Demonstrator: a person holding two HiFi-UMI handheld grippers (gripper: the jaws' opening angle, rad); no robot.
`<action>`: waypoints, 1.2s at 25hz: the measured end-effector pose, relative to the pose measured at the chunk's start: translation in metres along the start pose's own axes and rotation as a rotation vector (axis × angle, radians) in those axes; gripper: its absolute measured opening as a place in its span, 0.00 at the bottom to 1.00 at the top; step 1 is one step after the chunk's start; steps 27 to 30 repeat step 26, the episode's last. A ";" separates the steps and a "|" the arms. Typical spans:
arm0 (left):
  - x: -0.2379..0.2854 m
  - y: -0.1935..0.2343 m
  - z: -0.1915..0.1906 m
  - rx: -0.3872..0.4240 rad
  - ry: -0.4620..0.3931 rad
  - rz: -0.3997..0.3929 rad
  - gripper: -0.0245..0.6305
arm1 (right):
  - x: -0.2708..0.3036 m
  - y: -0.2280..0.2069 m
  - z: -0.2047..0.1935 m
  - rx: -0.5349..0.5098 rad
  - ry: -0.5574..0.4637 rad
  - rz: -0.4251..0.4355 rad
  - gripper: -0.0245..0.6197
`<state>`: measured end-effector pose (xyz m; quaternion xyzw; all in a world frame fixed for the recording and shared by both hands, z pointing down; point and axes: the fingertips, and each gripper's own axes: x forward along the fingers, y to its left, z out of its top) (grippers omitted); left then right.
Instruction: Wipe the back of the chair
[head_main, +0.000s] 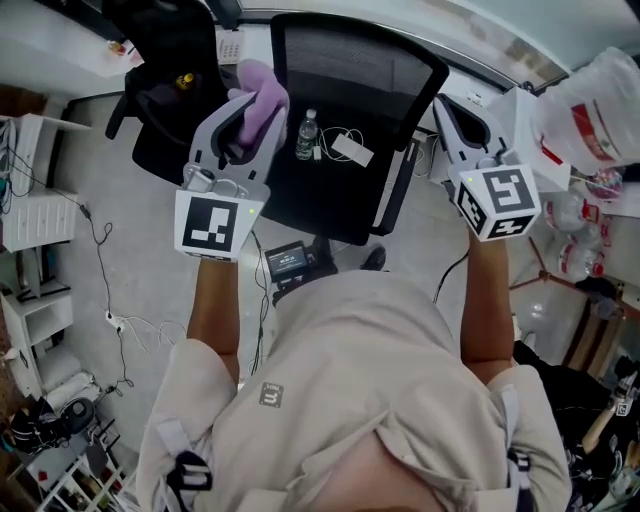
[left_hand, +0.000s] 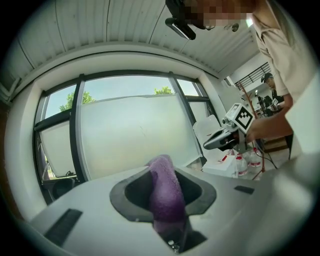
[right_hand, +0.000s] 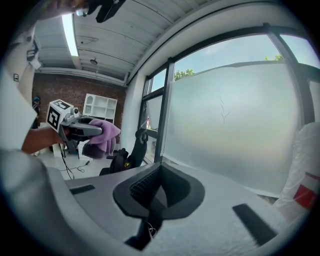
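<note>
In the head view a black mesh-back office chair stands below me, its seat toward me. My left gripper is shut on a purple cloth, held over the chair's left side near the backrest. That cloth fills the left gripper jaws in the left gripper view. My right gripper hovers off the backrest's right edge, its jaws together with nothing between them. The right gripper view also shows the left gripper with the cloth.
A water bottle and a white charger with cable lie on the seat. A second black chair stands to the left. Plastic bags sit on a table at the right. White shelves and floor cables are at the left.
</note>
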<state>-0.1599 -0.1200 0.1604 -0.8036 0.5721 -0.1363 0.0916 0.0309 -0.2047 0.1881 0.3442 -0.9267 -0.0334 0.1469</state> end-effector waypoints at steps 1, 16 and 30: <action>-0.004 -0.002 0.003 -0.001 -0.002 -0.002 0.19 | -0.004 0.000 0.001 -0.006 0.004 -0.007 0.03; -0.023 -0.033 0.022 -0.012 -0.013 -0.048 0.19 | -0.043 0.000 0.013 0.014 -0.003 -0.032 0.02; -0.022 -0.046 0.024 -0.024 -0.010 -0.069 0.19 | -0.050 -0.003 0.012 0.015 0.009 -0.032 0.02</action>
